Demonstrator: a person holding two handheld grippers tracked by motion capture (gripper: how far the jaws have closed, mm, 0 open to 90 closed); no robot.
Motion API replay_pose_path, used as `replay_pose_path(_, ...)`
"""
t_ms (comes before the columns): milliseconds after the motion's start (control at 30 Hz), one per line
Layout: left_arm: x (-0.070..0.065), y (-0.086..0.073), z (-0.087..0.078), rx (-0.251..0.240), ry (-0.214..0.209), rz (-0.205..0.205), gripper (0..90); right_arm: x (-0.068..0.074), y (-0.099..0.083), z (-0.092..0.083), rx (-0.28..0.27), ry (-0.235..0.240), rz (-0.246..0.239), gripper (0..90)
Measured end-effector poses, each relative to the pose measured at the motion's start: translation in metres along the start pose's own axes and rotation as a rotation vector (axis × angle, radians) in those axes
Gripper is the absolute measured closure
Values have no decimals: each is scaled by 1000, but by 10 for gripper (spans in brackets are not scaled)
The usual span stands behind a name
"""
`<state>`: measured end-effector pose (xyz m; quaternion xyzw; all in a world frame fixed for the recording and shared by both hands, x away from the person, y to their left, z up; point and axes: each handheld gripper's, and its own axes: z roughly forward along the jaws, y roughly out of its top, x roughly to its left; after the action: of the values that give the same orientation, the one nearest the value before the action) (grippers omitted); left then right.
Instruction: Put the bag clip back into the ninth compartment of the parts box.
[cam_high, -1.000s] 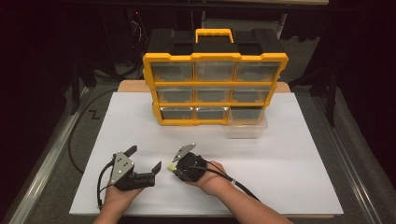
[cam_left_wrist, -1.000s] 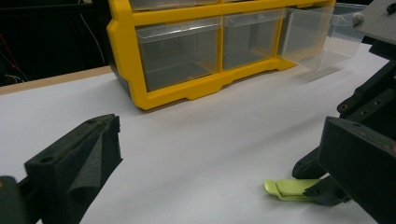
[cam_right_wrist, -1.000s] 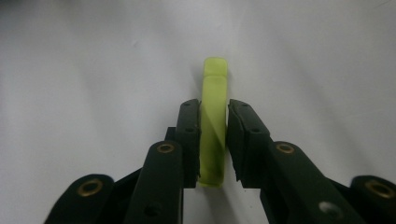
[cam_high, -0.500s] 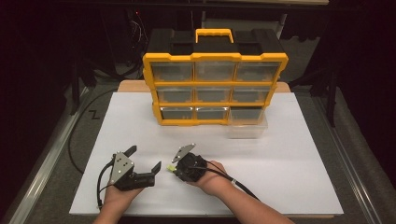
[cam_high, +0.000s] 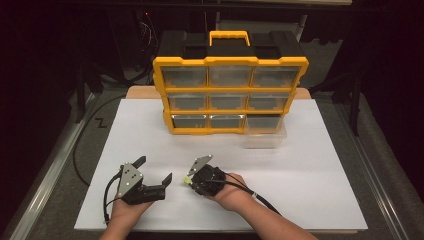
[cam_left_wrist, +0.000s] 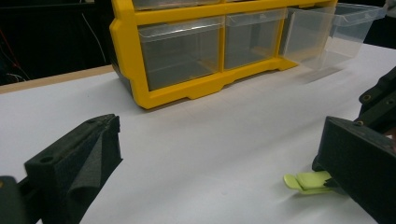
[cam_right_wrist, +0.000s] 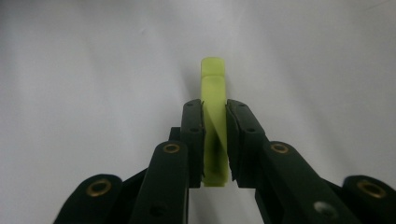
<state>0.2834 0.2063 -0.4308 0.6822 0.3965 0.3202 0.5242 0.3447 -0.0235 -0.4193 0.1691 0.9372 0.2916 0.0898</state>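
A white table top (cam_high: 325, 165) with a wooden edge showing at its far side sits in a dark room, flanked by grey floor (cam_high: 385, 150), a metal rail (cam_high: 47, 165) at the left, and black cables (cam_high: 80, 150) trailing past dark stands behind.

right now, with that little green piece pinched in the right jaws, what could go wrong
The green piece sits in the right gripper with much of it sticking out past the tips, so it might twist or slip. The pulled-out clear drawer overhangs the yellow organizer; a careless approach could knock it.
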Motion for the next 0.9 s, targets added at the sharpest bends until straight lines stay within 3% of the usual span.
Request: replay_pose_path(900, -1, 0, 0, 1, -1, 5, 4, -16, -31, -28, 39, -2, 16, 802)
